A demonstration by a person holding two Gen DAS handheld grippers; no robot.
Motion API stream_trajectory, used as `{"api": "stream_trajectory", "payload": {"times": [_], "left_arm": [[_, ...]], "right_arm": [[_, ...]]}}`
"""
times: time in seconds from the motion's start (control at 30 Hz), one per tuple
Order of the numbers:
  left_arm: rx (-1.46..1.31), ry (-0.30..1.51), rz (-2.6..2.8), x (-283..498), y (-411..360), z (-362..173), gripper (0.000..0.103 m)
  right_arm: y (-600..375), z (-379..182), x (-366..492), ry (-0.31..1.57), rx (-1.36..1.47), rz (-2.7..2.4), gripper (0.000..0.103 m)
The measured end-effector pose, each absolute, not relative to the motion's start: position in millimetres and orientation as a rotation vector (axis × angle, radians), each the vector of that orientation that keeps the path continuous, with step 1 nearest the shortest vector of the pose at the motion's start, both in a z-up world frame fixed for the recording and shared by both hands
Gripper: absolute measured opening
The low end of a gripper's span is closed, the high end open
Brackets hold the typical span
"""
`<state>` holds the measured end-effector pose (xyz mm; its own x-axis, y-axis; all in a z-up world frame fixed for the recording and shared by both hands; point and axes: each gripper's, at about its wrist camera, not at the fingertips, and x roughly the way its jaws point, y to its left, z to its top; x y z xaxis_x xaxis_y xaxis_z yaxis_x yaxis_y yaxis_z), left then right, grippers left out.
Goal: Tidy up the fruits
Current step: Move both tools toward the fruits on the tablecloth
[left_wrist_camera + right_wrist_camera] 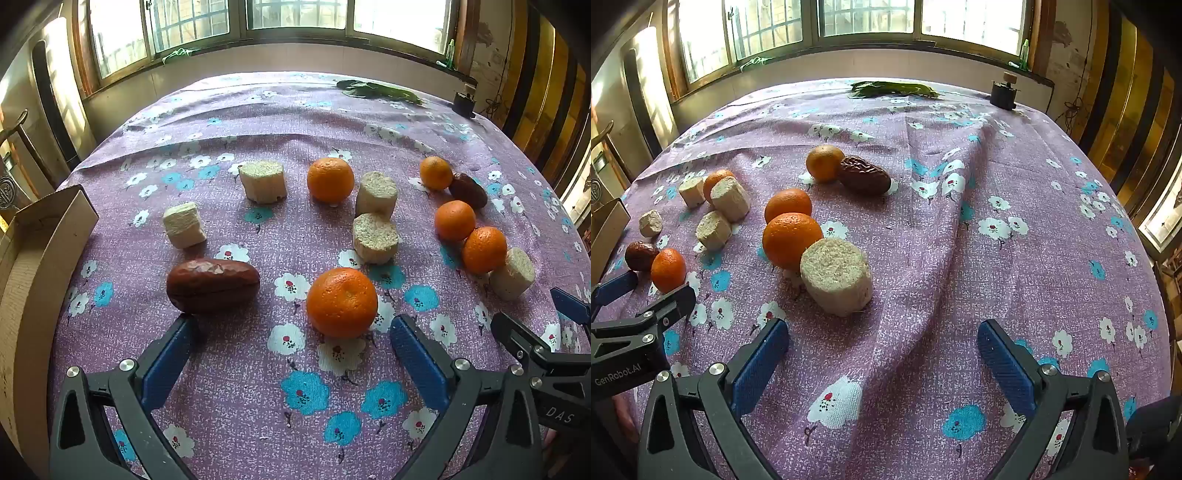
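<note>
Both blue-padded grippers stand wide open and hold nothing. Just ahead of the left gripper (pixel 291 330) lie a round orange tangerine (pixel 341 302) and a wrinkled dark-red date (pixel 213 283); a tan cardboard box (pixel 33 258) sits beside them. Ahead of the right gripper (pixel 882 334), a pale cut cylinder chunk (pixel 835 281) touches another tangerine (pixel 791 240) on the purple floral tablecloth (pixel 1015 277).

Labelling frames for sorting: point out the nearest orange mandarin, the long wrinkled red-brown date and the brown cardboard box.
nearest orange mandarin (pixel 341 302), left wrist view, top centre
long wrinkled red-brown date (pixel 213 283), left wrist view, middle
brown cardboard box (pixel 33 280), left wrist view, side wall
</note>
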<state>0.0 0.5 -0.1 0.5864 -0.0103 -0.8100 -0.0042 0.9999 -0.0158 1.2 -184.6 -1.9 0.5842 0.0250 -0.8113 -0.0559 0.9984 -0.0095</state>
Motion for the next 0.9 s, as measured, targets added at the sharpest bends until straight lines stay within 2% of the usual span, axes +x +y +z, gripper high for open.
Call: {"api": "stream_trajectory", "payload": {"times": [0.3, 0.63, 0.9], "left_arm": [[-0.002, 0.986, -0.029, -2.0, 3.3, 2.7, 0.103], [-0.042, 0.773, -0.03, -48.3, 26.6, 60.1, 0.103], [-0.034, 0.739, -0.003, -71.7, 41.2, 73.9, 0.103]], "right_arm": [[-182.6, 2.8, -0.1, 0.957, -0.007, 0.041, 0.103], [-167.2, 61.4, -43.3, 0.781, 0.03, 0.113, 0.103], [-142.3, 68.6, -62.5, 0.747, 0.032, 0.173, 0.103]]}}
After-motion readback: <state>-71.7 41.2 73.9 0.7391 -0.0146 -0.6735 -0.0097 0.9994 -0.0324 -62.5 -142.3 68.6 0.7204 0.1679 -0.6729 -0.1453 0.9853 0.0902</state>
